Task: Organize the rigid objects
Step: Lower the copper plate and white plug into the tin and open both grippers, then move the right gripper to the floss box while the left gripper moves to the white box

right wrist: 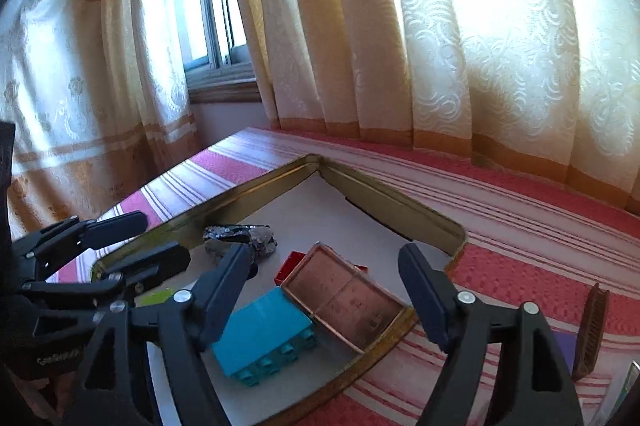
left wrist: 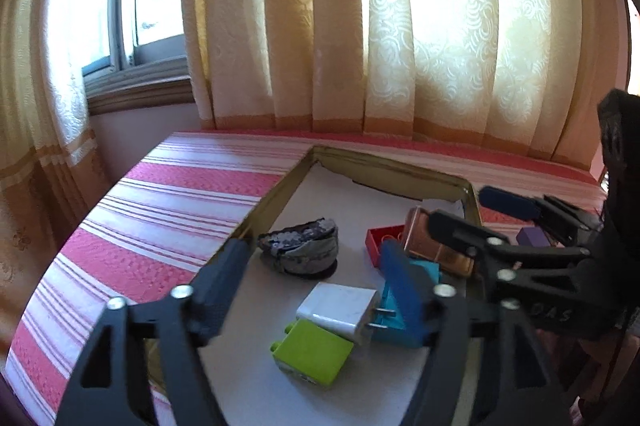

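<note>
now both tools, left tool (left wrist: 316, 286) and right tool (right wrist: 324, 290), hang spread apart and empty over the shallow gold-rimmed metal tray (right wrist: 384, 192); best straddle the turquoise plastic brick (right wrist: 262, 330) squarely, clear of the copper-coloured rectangular tin (right wrist: 344, 296).

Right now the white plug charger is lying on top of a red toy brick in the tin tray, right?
Not quite. The white plug charger in the gold tin tray lies on a lime-green toy brick, not a red one. The left wrist view shows it.
</note>
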Tool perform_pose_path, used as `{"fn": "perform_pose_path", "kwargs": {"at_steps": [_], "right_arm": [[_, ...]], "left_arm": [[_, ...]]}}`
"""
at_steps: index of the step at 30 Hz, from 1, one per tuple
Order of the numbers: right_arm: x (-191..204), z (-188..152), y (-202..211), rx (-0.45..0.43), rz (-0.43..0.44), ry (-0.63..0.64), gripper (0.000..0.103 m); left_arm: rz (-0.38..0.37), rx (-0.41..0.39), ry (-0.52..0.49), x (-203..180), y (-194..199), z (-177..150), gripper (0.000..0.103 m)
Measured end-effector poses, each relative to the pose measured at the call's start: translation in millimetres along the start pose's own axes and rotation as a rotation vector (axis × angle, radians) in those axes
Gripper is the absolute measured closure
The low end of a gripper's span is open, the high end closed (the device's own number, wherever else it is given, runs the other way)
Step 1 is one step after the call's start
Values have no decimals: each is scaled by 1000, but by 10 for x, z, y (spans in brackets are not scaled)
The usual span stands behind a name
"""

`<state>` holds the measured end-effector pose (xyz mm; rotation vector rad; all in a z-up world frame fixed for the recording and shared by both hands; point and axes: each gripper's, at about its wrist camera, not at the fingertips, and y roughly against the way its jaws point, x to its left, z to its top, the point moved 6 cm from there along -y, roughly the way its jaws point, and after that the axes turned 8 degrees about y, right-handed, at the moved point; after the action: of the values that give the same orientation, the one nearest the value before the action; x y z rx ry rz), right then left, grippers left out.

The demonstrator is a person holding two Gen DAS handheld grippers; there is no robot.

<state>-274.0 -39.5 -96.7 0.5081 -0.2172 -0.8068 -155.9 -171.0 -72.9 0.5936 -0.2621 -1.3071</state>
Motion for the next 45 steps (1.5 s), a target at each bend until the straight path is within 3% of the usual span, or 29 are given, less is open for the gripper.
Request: {"fn": "perform_pose_path", "kwargs": {"at_steps": [4,6,11,15,22,29,36,40,45], "right_arm": [[-123,-85,264,-14,-25,-11,24],[-254,-164,444,-25,-77,-12,24],[-756,-408,863,-38,-215,-100,18],[-1225,-642,1171,-25,-361,-162,18],[-1767,-974,1514,1,-494,-268,18],[-1932,-1107,1609,10,-508,-313,17],[-1955,-1122,1608,7,-496,-322,17],[-1971,-1127,1612,5,-492,-335,17],[-1954,-1128,1575,20,-488,-326,17]], "left_arm": [[-15,-21,17,-105,143,6,22],[-31,-38,27,-206,205,9,7],[-116,-41,-2,-701,315,-53,5],[-195,14,-88,-1254,283,-244,1],[-270,158,-226,-2074,-14,-613,1],[-264,215,-311,-2499,-176,-830,1],[-215,263,-297,-2477,-411,-887,1],[-223,281,-275,-2458,-485,-877,1],[-280,311,-272,-2481,-508,-912,18]]}}
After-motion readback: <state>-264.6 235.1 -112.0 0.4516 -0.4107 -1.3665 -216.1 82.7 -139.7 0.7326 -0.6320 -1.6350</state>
